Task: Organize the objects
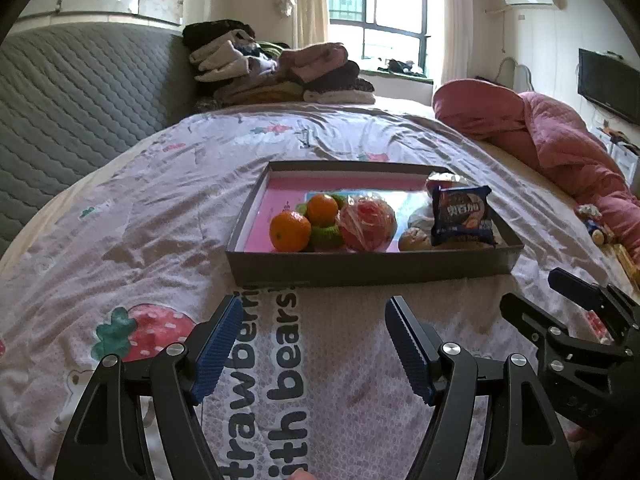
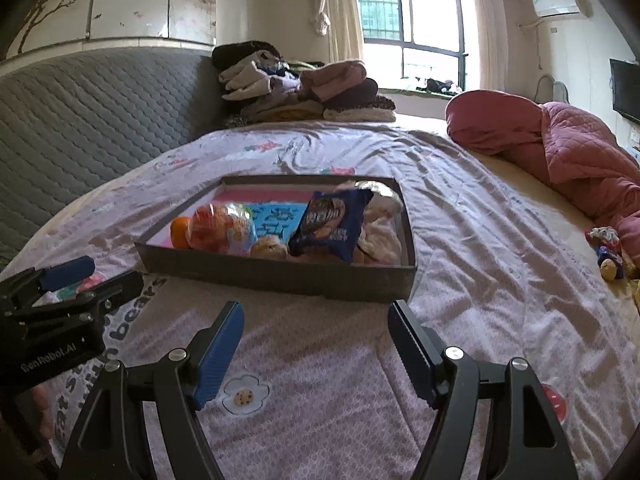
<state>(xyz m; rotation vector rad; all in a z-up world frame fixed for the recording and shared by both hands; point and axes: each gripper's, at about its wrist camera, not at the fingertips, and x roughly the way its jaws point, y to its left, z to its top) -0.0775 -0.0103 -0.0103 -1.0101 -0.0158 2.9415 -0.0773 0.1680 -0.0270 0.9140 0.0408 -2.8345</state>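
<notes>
Left wrist view: my left claw (image 1: 310, 344) is spread apart and empty above the bed sheet (image 1: 140, 216); my right claw (image 2: 316, 350) likewise. Ahead — the box (image 1: 372, 268) holds oranges (image 1: 290, 232) and a blue snack packet (image 1: 462, 214).

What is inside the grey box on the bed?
The grey box holds two oranges, green fruit, a plastic-wrapped red fruit, a blue snack packet and buns. Items beneath the packet are hidden.

Folded clothes pile (image 1: 276, 74) sat at bed's far edge by grey headboard (image 1: 80, 96); pink quilt (image 1: 560, 140) bunched at right edge.
</notes>
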